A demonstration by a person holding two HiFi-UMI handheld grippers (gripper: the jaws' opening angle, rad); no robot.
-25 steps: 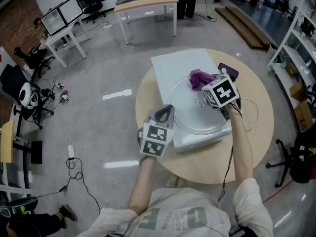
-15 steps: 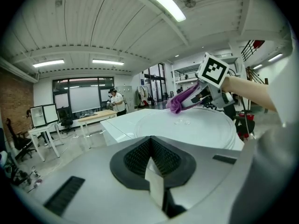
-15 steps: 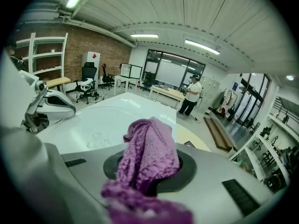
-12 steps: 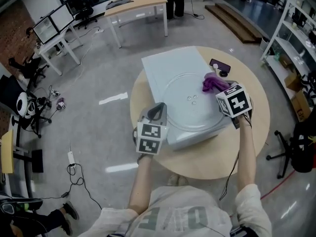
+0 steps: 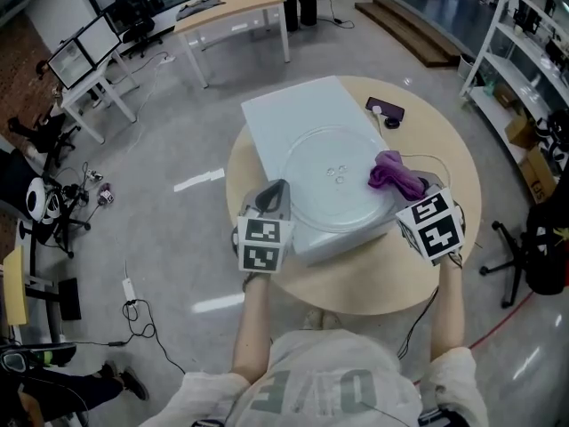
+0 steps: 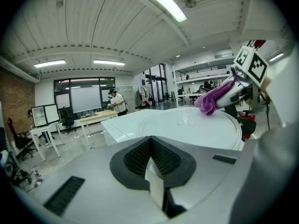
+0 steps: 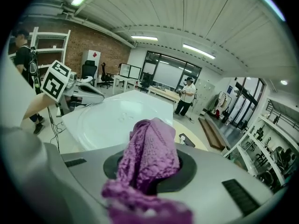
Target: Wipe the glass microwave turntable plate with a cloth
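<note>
Nearest to the person, on the near side of the round wooden table [image 5: 356, 287], both grippers point away from the body. At the left, the left gripper [image 5: 277, 189] has its jaws pressed together with nothing between them. Its tip is at the near left edge of a flat white box [image 5: 284, 118], just beside the rim of the glass plate [image 5: 333, 207]. I cannot tell if it touches. At the right, the right gripper [image 5: 416, 189] has its jaws closed on a purple cloth [image 5: 391, 172], which bunches out between them. The cloth lies on the right part of the plate, near the rim. The plate rests flat on the white box, in the middle of the table. Behind the box, a dark phone [image 5: 385, 109] lies on the table. Farther away, a wooden desk [image 5: 233, 5] stands on the grey floor.
</note>
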